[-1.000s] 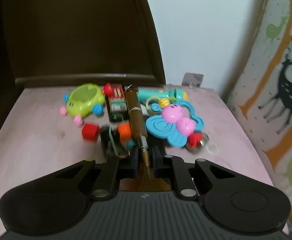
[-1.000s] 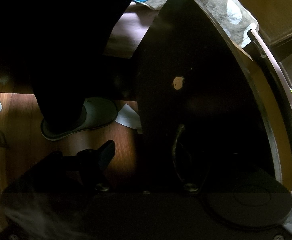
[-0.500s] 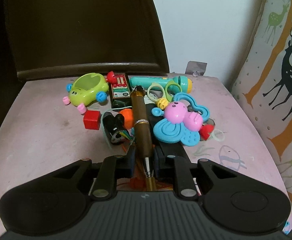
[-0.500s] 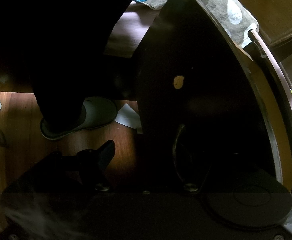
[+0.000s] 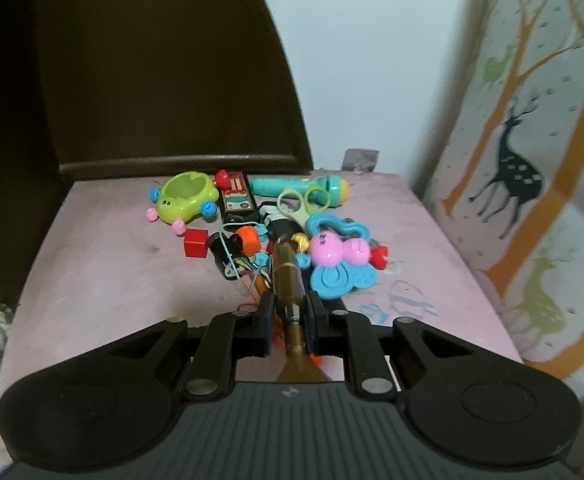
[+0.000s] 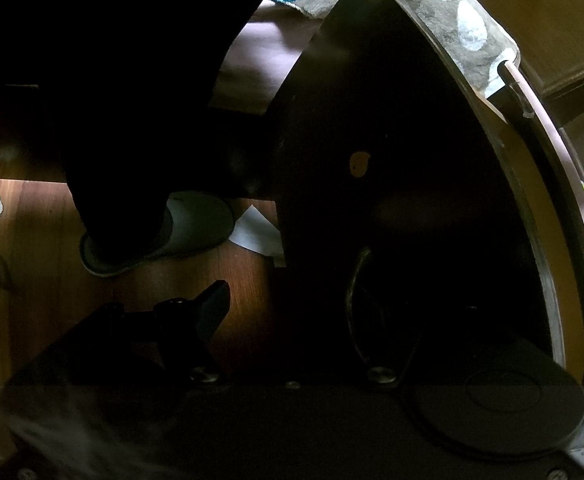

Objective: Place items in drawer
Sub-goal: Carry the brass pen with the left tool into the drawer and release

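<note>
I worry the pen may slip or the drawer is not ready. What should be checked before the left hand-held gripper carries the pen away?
1. Left hand-held gripper shut on the brown pen: ok.
2. Pen centred between the fingers, pointing forward: ok.
3. Pen clear of the wire tangle: cannot tell; strands lie close beside it.
4. Blue and pink rattle apart from the pen: cannot tell.
5. Right hand-held gripper on the drawer handle: cannot tell, too dark.
6. Drawer open: cannot tell.
</note>
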